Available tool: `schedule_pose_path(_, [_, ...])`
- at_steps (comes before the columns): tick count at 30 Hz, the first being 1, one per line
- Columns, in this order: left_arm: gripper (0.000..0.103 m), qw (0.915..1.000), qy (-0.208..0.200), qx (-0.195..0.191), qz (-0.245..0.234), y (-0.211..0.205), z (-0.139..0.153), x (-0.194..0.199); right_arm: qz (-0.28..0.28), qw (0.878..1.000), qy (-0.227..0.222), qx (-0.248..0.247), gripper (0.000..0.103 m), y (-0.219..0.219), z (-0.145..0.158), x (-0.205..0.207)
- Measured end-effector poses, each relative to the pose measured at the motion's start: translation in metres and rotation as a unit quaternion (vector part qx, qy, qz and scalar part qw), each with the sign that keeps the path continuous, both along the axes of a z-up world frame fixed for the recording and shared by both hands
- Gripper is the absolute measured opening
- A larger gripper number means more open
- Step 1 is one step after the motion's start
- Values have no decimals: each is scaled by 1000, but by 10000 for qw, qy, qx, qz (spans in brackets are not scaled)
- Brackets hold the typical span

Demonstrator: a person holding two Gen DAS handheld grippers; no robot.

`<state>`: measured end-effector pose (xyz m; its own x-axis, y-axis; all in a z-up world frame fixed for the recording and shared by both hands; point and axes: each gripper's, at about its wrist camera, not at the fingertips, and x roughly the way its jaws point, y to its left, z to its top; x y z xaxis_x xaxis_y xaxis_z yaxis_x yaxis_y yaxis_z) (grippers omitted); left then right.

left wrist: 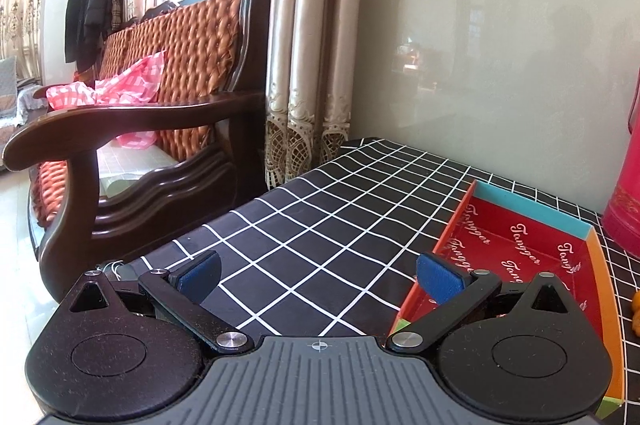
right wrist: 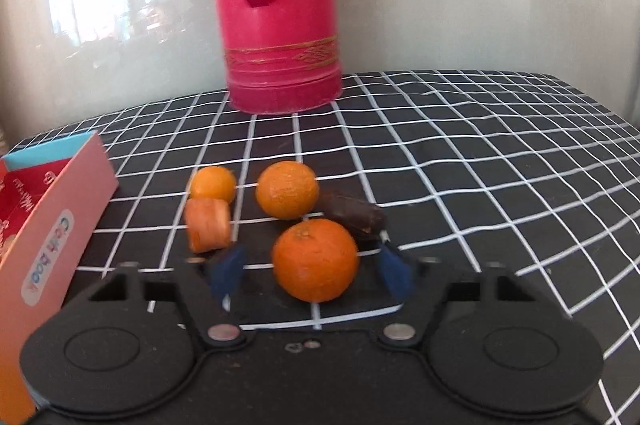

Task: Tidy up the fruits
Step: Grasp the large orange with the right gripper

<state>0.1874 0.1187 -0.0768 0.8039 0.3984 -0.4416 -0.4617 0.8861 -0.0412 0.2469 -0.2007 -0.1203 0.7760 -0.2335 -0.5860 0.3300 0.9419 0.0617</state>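
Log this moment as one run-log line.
right gripper: open, straddling nearest orange | left gripper: open, idle | red box: no fruit seen inside

Home lvg rm: sofa, curtains.

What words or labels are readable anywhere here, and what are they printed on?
"Tangger", in white script, repeated across the red inside of the box.
"Cloth book", rotated sideways, on a white label on the pink outer wall of the box; slightly blurred, so this reading is uncertain.
The red jug carries only a gold patterned band, no letters.
No other text can be read.
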Motion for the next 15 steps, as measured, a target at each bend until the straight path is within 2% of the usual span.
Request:
schedule_pose_path(2, [103,10000,7,-14,11,1,0,1,16,10000,-8,-44,38,2,1,-1])
schedule_pose_path(4, [103,10000,14,-26,10,1,-1,1,31,10000,-33,5,35,0,1,-2])
schedule_pose_path(15, [103,10000,0,10,-11,-2,0,0,361,9992,-149,-50,33,9,7,-7])
